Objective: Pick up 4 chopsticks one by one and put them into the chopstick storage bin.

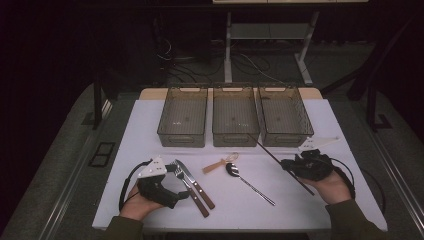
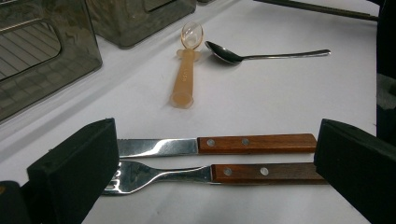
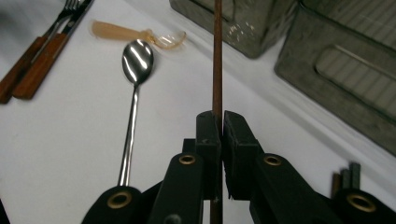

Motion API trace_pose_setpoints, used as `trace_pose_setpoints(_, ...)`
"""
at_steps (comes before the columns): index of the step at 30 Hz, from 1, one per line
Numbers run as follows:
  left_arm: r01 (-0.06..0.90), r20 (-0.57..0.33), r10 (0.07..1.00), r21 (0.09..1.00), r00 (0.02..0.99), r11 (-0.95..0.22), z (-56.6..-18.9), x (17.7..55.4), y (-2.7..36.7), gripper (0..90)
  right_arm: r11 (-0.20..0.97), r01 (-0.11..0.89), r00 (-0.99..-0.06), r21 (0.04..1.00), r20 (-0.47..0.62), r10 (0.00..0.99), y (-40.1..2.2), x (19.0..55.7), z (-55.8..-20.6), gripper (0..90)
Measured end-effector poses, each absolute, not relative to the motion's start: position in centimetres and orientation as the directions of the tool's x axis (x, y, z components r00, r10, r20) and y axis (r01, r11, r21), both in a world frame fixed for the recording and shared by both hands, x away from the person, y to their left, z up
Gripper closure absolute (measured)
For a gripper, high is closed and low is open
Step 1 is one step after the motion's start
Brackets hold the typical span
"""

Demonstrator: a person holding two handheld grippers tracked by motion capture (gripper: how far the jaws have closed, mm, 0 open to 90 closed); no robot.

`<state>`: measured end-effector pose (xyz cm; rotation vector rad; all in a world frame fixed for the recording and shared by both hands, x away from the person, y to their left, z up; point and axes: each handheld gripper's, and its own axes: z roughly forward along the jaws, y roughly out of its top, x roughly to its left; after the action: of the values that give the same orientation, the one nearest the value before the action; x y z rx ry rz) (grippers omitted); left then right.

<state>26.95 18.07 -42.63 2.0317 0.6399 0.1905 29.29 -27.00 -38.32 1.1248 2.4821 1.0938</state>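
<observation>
Your right hand-held gripper (image 3: pixel 218 128) is clenched on the long thin dark-brown chopstick (image 3: pixel 217 60), pinching it toward its near end, so most of the stick pokes out in front, slanting toward the three smoky transparent plastic bins (image 1: pixel 235 121) at the back of the white bench (image 1: pixel 150 120). In the high view the tip sits just in front of the gap between the middle and right bins. With that much length sticking out, any wrist wobble gets magnified at the tip, so I'd go slow and keep the grip firm so it doesn't pivot between the pads. Get the tip clearly above the bin rim before you swing over, then lower it flat-ish instead of dropping it.

Your left hand-held gripper (image 2: pixel 210 154) is released, jaws spread wide either side of the wooden-handled table knife (image 2: pixel 219 144) and wooden-handled fork (image 2: pixel 215 175), not touching them. The translucent orange plastic spoon (image 2: pixel 184 74) and the shiny steel spoon (image 2: pixel 261 53) lie mid-bench, well out of your path.
</observation>
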Motion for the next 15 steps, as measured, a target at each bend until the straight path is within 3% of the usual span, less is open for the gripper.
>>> trace_pose_setpoints(15, 0.369, -0.148, 0.495, 0.846, 0.856, -0.384, -42.9, 26.8, 18.0, 0.0, 0.439, 0.530, -0.719, 0.725, 0.109, 0.686, -22.8, 33.1, -37.8, 85.3)
